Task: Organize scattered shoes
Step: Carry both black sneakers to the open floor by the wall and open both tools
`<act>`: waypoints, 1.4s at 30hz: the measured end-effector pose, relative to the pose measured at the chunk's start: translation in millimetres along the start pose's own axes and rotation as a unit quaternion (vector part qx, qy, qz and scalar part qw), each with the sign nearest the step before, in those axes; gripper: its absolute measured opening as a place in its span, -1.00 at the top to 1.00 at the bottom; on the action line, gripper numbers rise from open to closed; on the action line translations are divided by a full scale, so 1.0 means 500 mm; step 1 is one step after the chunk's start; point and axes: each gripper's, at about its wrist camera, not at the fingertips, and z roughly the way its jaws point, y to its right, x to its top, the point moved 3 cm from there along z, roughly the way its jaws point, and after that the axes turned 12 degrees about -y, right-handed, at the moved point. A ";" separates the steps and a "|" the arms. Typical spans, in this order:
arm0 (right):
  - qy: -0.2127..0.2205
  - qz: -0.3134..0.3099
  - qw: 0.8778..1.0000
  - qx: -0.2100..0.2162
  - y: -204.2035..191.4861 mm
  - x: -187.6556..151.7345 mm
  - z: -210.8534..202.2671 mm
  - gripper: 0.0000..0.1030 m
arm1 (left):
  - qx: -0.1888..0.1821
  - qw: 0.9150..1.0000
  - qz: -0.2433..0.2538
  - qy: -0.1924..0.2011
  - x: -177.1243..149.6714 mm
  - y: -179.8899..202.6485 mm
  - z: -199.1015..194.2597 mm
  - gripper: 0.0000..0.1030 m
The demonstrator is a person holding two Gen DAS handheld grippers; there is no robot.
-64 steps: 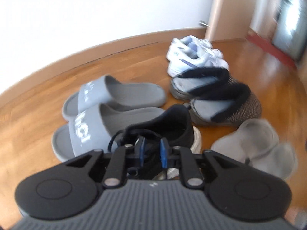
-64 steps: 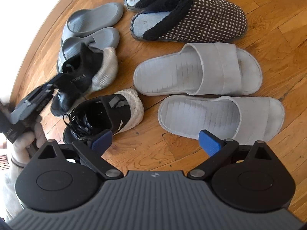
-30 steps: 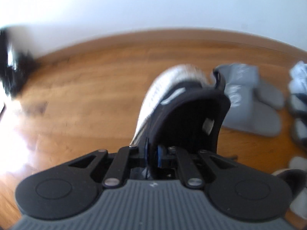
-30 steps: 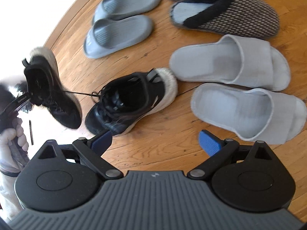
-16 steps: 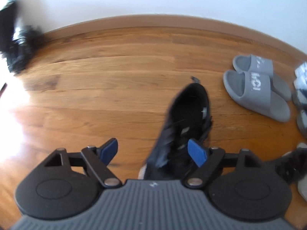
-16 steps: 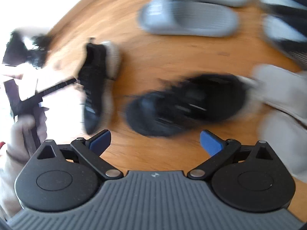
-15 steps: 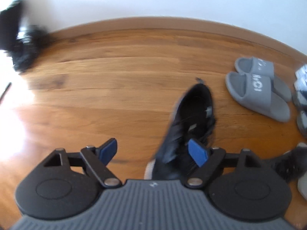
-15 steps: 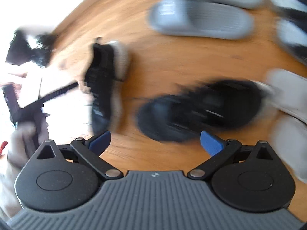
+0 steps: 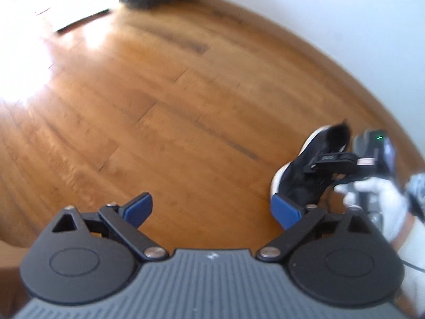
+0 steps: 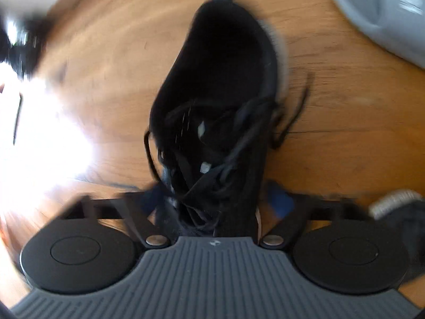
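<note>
Straddling the laced front of the black shoe (image 10: 220,122) on the floor (image 9: 164,111), the right gripper (image 10: 217,199) is spread, not clamped; blur hides contact. Left gripper (image 9: 212,210) gapes empty. Soft, light upper: pinch the firmer collar. Beyond, a grey slide (image 10: 382,13).

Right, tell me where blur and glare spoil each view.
Left wrist view: sunlight glare bleaches the wooden floor at upper left; mild blur. Right wrist view: heavy motion blur smears the black lace-up sneaker and the right tongs; glare whitens the left edge.

Black sneaker (image 10: 220,101), grey slide (image 10: 382,8), orange-brown floor (image 9: 159,106).
</note>
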 end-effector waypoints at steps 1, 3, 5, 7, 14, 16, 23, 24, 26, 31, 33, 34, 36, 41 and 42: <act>0.009 -0.021 1.000 -0.006 -0.006 -0.015 -0.006 0.11 | -0.002 1.000 0.006 0.001 -0.002 0.001 -0.004 -0.87; 0.004 -0.029 1.000 0.006 -0.005 -0.035 -0.012 0.24 | -0.015 1.000 0.001 0.004 0.004 0.004 -0.009 -0.87; -0.021 -0.033 0.998 0.042 -0.003 -0.067 -0.009 0.39 | -0.027 1.000 0.000 0.002 0.009 0.007 -0.008 -0.87; -0.042 -0.053 0.995 0.069 -0.020 -0.110 0.009 0.39 | -0.033 0.999 0.005 0.006 0.011 0.015 -0.016 -0.88; -0.046 -0.146 0.984 0.088 -0.108 -0.164 0.011 0.37 | -0.030 0.999 0.005 0.018 -0.023 -0.007 -0.028 -0.88; -0.065 -0.141 0.984 0.084 -0.120 -0.179 0.015 0.26 | -0.028 0.999 -0.003 0.026 -0.021 -0.022 -0.031 -0.88; -0.076 -0.045 0.988 0.129 -0.111 -0.222 -0.068 -0.31 | -0.030 0.996 -0.016 0.088 -0.002 -0.068 -0.108 -0.88; -0.077 -0.044 0.987 0.131 -0.115 -0.227 -0.084 -0.31 | -0.027 0.995 -0.016 0.092 -0.002 -0.073 -0.115 -0.88; -0.066 -0.067 0.990 0.105 -0.135 -0.237 -0.153 -0.30 | -0.020 0.994 -0.016 0.106 -0.006 -0.081 -0.139 -0.88; -0.009 -0.061 0.997 0.046 -0.139 -0.240 -0.324 -0.31 | -0.015 0.991 -0.003 0.135 -0.023 -0.081 -0.207 -0.88; 0.023 -0.045 0.998 0.021 -0.130 -0.247 -0.405 -0.30 | -0.016 0.989 0.007 0.147 -0.029 -0.072 -0.242 -0.88; 0.033 -0.039 0.999 0.015 -0.127 -0.245 -0.433 -0.30 | -0.019 0.988 0.012 0.153 -0.031 -0.065 -0.263 -0.88; 0.061 -0.026 0.998 0.003 -0.108 -0.236 -0.493 -0.30 | -0.035 0.985 0.021 0.167 -0.035 -0.052 -0.306 -0.88; 0.149 0.018 0.987 -0.048 -0.008 -0.188 -0.657 -0.30 | -0.094 0.974 0.033 0.204 -0.049 -0.036 -0.411 -0.99; 0.166 0.023 0.984 -0.066 0.021 -0.181 -0.686 -0.30 | -0.099 0.972 0.042 0.210 -0.050 -0.033 -0.422 -0.99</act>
